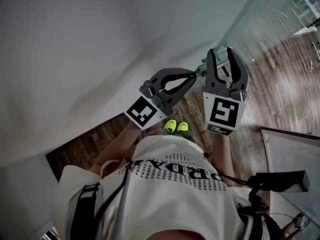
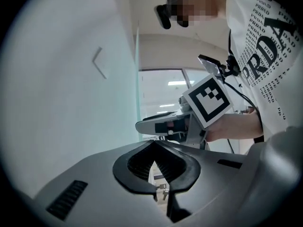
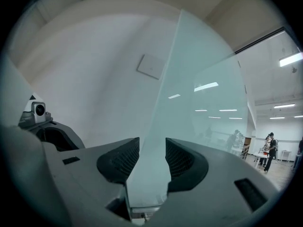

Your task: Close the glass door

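Observation:
The glass door (image 1: 260, 14) stands at the upper right of the head view, its free edge running down toward my grippers. In the right gripper view the pane (image 3: 199, 93) passes straight between the jaws. My right gripper (image 1: 221, 52) (image 3: 152, 157) is shut on that edge, a pad pressed to each face. My left gripper (image 1: 192, 74) (image 2: 159, 187) hovers just left of it, shut with nothing held, its tips meeting. The left gripper view shows the right gripper's marker cube (image 2: 206, 100) close ahead and the door's greenish edge (image 2: 138, 79).
A white wall (image 1: 75, 44) runs along the left, with a square plate (image 3: 150, 66) on it. Below is the wood floor (image 1: 280, 84) and the person's neon-yellow shoes (image 1: 176, 127). Another framed pane (image 1: 292, 156) lies at the lower right. People (image 3: 271, 151) stand far beyond the glass.

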